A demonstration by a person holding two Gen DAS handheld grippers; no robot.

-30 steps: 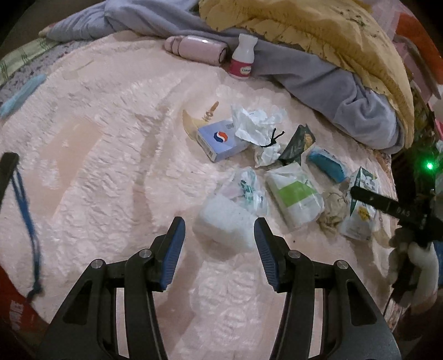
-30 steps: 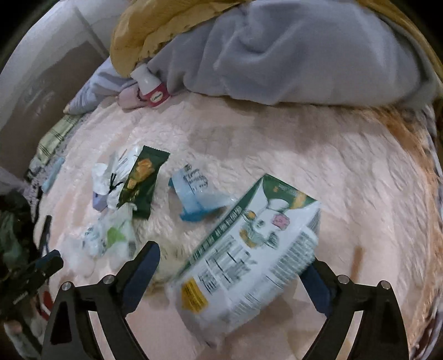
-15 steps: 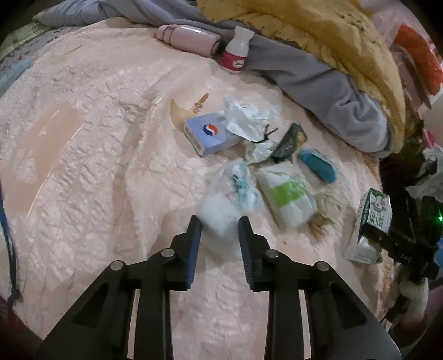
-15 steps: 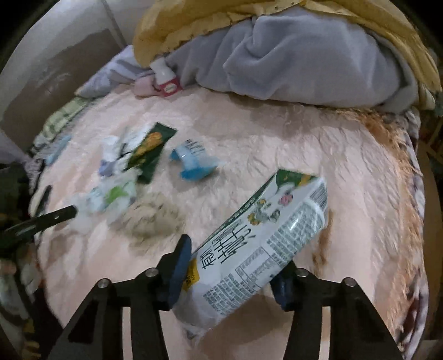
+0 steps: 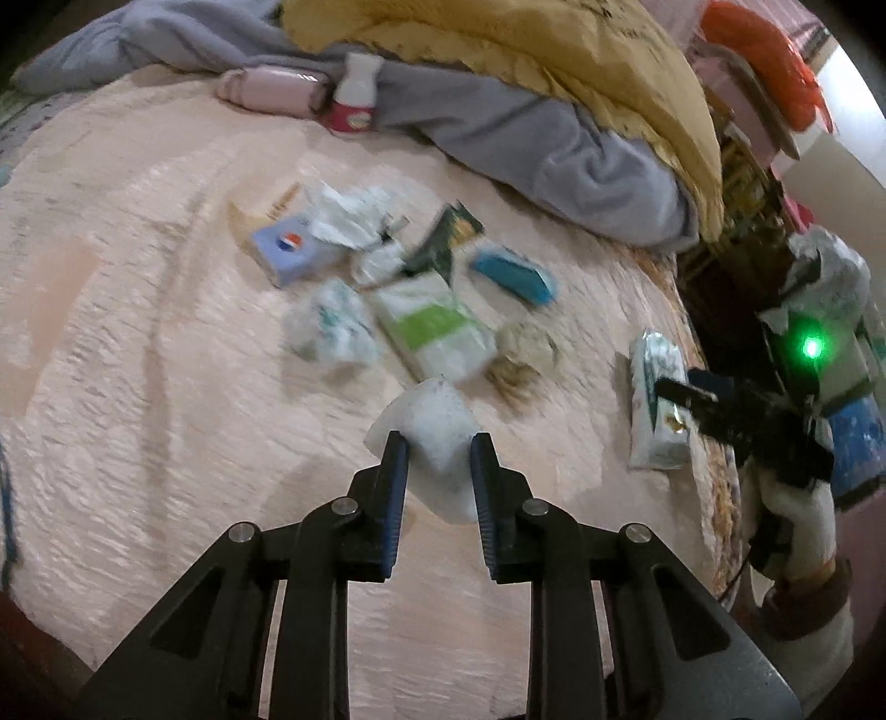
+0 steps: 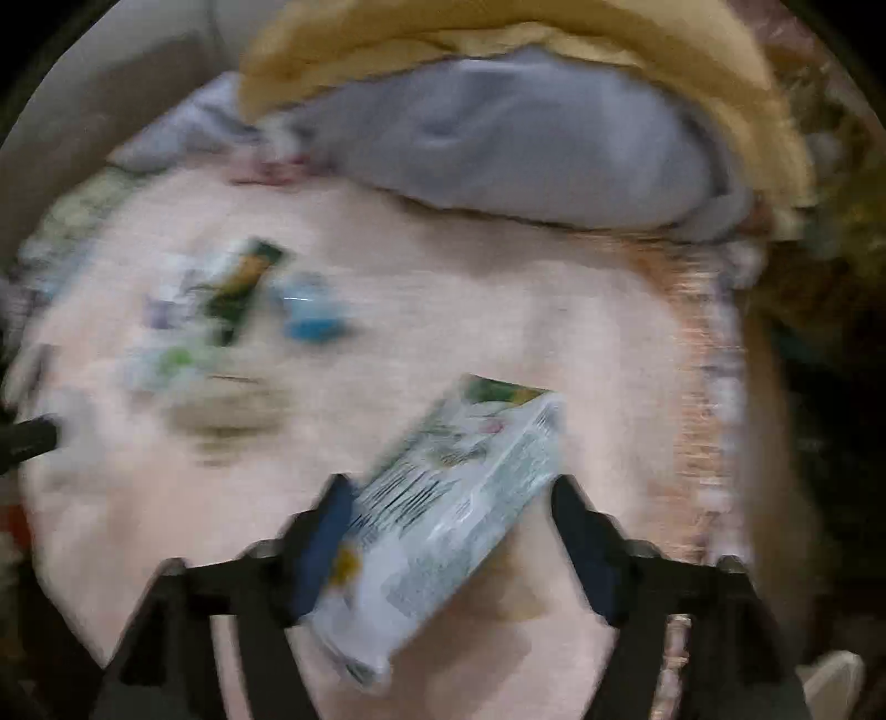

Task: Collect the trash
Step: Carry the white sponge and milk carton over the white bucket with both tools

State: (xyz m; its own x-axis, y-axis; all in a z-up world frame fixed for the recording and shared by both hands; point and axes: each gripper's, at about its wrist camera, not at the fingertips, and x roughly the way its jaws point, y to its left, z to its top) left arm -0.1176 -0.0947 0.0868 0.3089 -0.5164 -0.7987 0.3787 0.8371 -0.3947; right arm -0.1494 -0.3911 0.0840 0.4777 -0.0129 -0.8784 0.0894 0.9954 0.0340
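On the bed [image 5: 138, 332]: pink cover strewn with trash, the litter bunched mid-bed.
Containers: pink flask [image 5: 271, 91] lying by the grey blanket [image 5: 526, 133]; small bottle [image 5: 354, 102] upright just beside it, cap on. Contents of both hidden.
Box: blue box [image 5: 290, 249] at the near-left of the litter, closed, a crumpled tissue [image 5: 349, 219] touching its far corner.
Other litter: clear wrapper [image 5: 332, 327], green-white pack [image 5: 432, 327], dark wrapper [image 5: 448, 238], blue pack [image 5: 515, 274], brown wad [image 5: 526, 349], all close together and blurred.
Behind: yellow quilt [image 5: 526, 50] heaped over the blanket, well apart from the litter.
In the way: nothing between the grippers and the litter.
Left gripper [image 5: 438, 443]: jaws just closing, now narrow, pinching a white wad [image 5: 437, 415] raised off the cover.
Right gripper [image 6: 449, 487]: jaws just opening, about half wide; carton [image 6: 443, 515] slanted between them, against the left pad, near the bed's right edge. Too blurred to tell whether the right pad presses on it.
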